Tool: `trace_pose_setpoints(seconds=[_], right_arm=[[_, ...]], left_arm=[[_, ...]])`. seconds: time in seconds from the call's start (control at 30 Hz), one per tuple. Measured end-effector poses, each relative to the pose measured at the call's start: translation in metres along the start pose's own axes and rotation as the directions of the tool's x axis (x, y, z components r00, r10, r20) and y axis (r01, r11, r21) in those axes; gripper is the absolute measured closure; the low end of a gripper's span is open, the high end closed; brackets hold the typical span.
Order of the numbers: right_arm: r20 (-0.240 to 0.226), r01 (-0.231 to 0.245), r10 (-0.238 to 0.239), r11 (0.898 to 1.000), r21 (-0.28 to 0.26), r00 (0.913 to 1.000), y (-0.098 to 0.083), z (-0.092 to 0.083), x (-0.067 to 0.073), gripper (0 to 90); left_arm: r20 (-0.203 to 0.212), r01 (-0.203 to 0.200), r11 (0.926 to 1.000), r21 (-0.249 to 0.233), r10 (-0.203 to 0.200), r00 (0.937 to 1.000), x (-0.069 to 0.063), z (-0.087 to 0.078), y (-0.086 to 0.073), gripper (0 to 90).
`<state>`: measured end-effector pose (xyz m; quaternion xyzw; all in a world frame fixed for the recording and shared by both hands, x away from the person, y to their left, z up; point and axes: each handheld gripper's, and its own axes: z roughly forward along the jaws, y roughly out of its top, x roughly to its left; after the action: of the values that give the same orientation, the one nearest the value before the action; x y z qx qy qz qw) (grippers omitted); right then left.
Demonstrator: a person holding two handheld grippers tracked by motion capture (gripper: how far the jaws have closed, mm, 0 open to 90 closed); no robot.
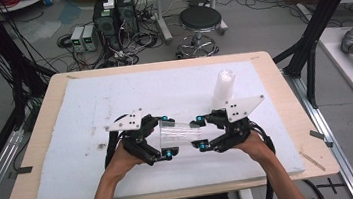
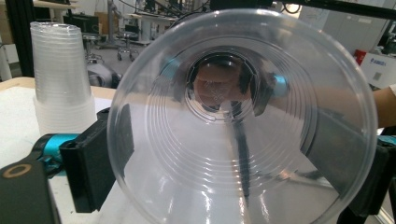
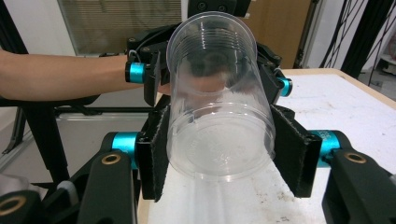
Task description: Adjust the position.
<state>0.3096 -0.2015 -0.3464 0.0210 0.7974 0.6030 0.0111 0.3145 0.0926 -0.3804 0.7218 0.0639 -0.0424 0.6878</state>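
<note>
Step in hand, as judged: two-handed hold of a clear cup (image 1: 175, 132), lying on its side, raised just above the white mat (image 1: 89, 104) near the front middle of the table, between both tools. Right gripper (image 3: 219, 158) clamped on the base end, both black pads flat against the wall on either side. Left gripper (image 1: 167, 135) set around the mouth end, jaws standing wide, pads against the wall just behind the rim; apparently a light hold, not a firm clamp. Ridged rings visible inside the wall in the left gripper view; impossible to tell whether a single cup or several nested. Stack of cups (image 1: 224, 89) upright on the mat, behind the right gripper and apart from the held cup. Probable purpose: pulling nested cups apart, or passing the cup from one tool to the other. Next move: firm up the left grip at the rim without crushing the thin wall, keep the base end steady, then draw the hands apart along the cup's axis. Avoid twisting or tilting. Keep clear of the stack during the pull.
</note>
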Motion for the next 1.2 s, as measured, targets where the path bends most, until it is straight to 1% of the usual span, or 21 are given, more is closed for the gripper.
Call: trace_pose_setpoints(seconds=[0.07,0.1,0.33,0.5,0.7,1.03,1.07,1.1,1.13,1.17,1.2], right_arm=[[-0.005,-0.006,0.006,1.0,0.002,1.0,-0.0001,0.0001,0.0003,42.8],[-0.002,0.0,0.0,1.0,-0.001,1.0,-0.0002,0.0003,-0.0001,42.8],[-0.009,-0.001,0.001,1.0,0.0,1.0,-0.001,0.0016,-0.0002,42.8],[-0.013,-0.001,0.001,1.0,0.002,0.9999,-0.0022,0.0023,-0.0007,42.9],[-0.021,-0.003,0.003,1.0,-0.009,0.9998,-0.0041,0.0022,-0.0004,42.9],[-0.024,-0.009,0.009,1.0,-0.005,0.9997,-0.005,0.0018,-0.0002,42.5],[-0.022,-0.007,0.007,1.0,-0.005,0.9997,-0.0051,0.0019,-0.0003,41.4],[-0.027,-0.016,0.016,1.0,0.004,0.9995,-0.005,0.0021,0.0002,39.6],[-0.026,-0.016,0.017,1.0,0.009,0.9995,-0.0049,0.0029,-0.0005,32.7],[-0.026,-0.027,0.028,0.999,0.016,0.9993,-0.0046,0.0039,-0.0002,25.7],[-0.015,-0.035,0.036,0.999,0.02,0.9992,-0.0044,0.0046,0.0001,22.3]], left_arm=[[0.005,-0.005,1.0,0.005,0.005,1.0,0.0,-0.0002,0.0004,11.4],[0.007,-0.008,1.0,0.006,0.008,0.9999,-0.0001,-0.0004,0.0006,12.5],[0.019,-0.021,0.9998,0.001,0.021,0.9996,-0.0008,-0.0014,0.0011,17.9],[0.021,-0.038,0.9992,-0.015,0.038,0.9991,-0.0022,-0.002,0.0018,24.3],[0.023,-0.039,0.9991,-0.02,0.039,0.999,-0.0029,-0.0027,0.0021,27.2],[0.024,-0.041,0.9991,-0.013,0.042,0.9988,-0.0027,-0.0026,0.0021,29.4],[0.023,-0.042,0.9991,-0.011,0.042,0.9988,-0.0028,-0.0026,0.0022,29.5],[0.021,-0.043,0.999,-0.009,0.043,0.9989,-0.0028,-0.0027,0.0022,29.6],[0.019,-0.041,0.9991,-0.008,0.041,0.999,-0.0029,-0.0029,0.0021,29.6],[0.017,-0.039,0.9992,-0.008,0.039,0.9991,-0.0029,-0.0031,0.0021,29.7],[0.017,-0.04,0.9992,-0.008,0.04,0.999,-0.0027,-0.0034,0.0022,29.7]])
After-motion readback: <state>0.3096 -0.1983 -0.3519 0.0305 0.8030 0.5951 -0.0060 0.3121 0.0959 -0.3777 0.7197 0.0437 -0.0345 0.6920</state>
